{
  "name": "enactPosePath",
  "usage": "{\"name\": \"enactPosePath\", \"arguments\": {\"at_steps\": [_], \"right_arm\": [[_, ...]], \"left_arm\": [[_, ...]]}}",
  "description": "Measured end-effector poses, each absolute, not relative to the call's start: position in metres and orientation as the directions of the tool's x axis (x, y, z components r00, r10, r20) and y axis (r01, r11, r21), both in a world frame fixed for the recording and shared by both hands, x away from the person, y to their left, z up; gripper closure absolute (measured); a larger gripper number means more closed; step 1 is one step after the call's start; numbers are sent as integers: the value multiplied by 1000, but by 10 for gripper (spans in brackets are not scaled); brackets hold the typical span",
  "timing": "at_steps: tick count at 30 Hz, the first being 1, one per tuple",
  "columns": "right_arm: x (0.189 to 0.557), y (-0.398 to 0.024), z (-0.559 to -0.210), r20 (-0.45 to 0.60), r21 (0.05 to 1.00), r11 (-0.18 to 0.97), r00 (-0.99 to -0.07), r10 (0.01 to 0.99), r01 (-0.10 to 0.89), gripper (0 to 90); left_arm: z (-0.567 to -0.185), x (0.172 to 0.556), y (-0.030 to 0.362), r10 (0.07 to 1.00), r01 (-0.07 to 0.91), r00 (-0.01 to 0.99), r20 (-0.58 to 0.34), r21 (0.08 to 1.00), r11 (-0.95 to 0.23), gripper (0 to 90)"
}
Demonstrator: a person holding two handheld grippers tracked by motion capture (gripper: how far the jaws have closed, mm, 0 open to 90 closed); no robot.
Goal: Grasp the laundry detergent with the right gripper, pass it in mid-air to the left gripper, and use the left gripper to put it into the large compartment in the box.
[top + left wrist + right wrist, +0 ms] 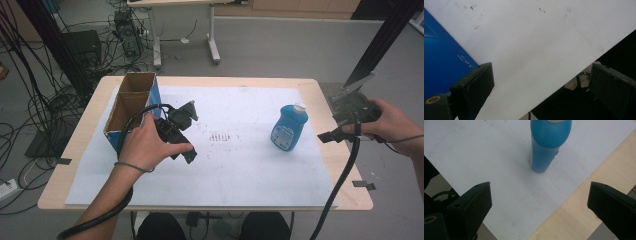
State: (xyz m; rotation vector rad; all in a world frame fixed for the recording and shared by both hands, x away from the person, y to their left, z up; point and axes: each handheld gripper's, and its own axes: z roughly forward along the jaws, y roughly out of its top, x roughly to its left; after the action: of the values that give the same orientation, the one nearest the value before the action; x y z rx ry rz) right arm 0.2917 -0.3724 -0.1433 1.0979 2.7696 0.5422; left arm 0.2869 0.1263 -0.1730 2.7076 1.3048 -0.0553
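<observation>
- While we look down from the high view, we see our left gripper (186, 131) resting low over the white paper sheet (240, 165), just beside the open cardboard box (131, 102) with its blue side.
- We hold that gripper with our left hand (147, 145), and its black cable loops back past the wrist toward the table's near edge.
- Through the left gripper view, we find its jaws standing wide apart with nothing between them, just bare white paper below; the blue wall of the box (441, 57) sits close by one jaw.
- We hold our right gripper (334, 134) at the right edge of the wooden table (75, 145), with our right hand (387, 125) wrapped round its body out past the table's side.
- Looking along the right gripper view, we see its jaws spread wide too, gripping nothing.
- We count the blue bottle (289, 127) as the thing in hand: it stands upright on the paper at the right part of the sheet, with a pale cap on top.
- From the right gripper view, the bottle (546, 145) stands ahead of the jaws and apart from them, roughly in line with the gap, untouched by either pad.
- We note that the bottle is well apart from the box, with some small dark marks on the paper between them.
</observation>
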Motion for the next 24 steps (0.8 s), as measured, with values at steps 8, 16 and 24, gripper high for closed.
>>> {"name": "enactPosePath", "arguments": {"at_steps": [8,16,24], "right_arm": [[288,-375,-153,22,369,668,-724,689,646,51],[283,-380,-164,20,379,653,-711,702,656,51],[279,-385,-174,26,391,637,-700,714,664,52]], "left_arm": [[-174,286,128,771,777,628,-100,117,-618,67],[-176,287,125,769,775,632,-97,112,-622,67],[-176,286,124,765,771,637,-96,115,-627,67]]}}
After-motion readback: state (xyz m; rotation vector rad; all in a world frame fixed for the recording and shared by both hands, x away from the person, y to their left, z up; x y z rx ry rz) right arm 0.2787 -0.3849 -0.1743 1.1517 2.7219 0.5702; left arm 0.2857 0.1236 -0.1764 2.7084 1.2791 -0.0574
